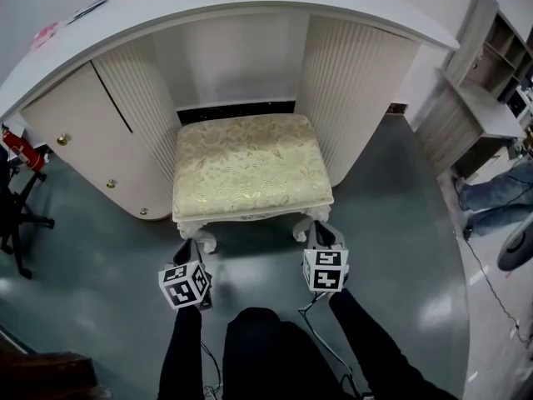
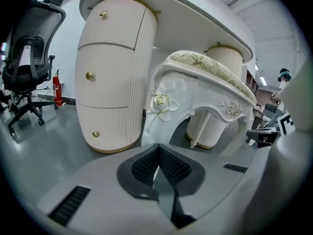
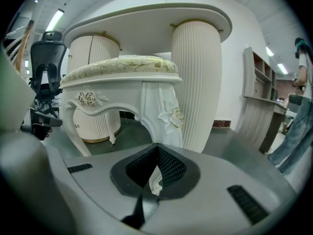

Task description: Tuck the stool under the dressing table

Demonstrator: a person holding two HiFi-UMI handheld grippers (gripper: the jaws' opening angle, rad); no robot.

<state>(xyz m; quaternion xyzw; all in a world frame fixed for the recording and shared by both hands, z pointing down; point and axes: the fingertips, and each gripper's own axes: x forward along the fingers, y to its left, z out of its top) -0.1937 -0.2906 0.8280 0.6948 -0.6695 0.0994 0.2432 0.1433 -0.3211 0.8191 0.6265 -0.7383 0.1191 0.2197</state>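
The stool (image 1: 250, 165) has a cream and gold brocade seat and white carved legs. It stands in the knee gap of the white curved dressing table (image 1: 250, 2), with its front part sticking out towards me. My left gripper (image 1: 200, 248) is low at the stool's front left leg (image 2: 159, 106); its pads are shut on the foot of that leg (image 2: 156, 173). My right gripper (image 1: 323, 238) is at the front right leg (image 3: 164, 116), and its pads hold that gold-tipped foot (image 3: 155, 180). Each gripper shows in the other's view.
Ribbed cabinets (image 1: 92, 140) (image 1: 358, 90) flank the gap on both sides. A black office chair (image 2: 29, 67) and a red fire extinguisher (image 1: 21, 150) are at the left. On the right are a grey shelf unit (image 1: 483, 98), a person's jeans-clad legs (image 1: 500, 202) and a cable (image 1: 491, 282) on the floor.
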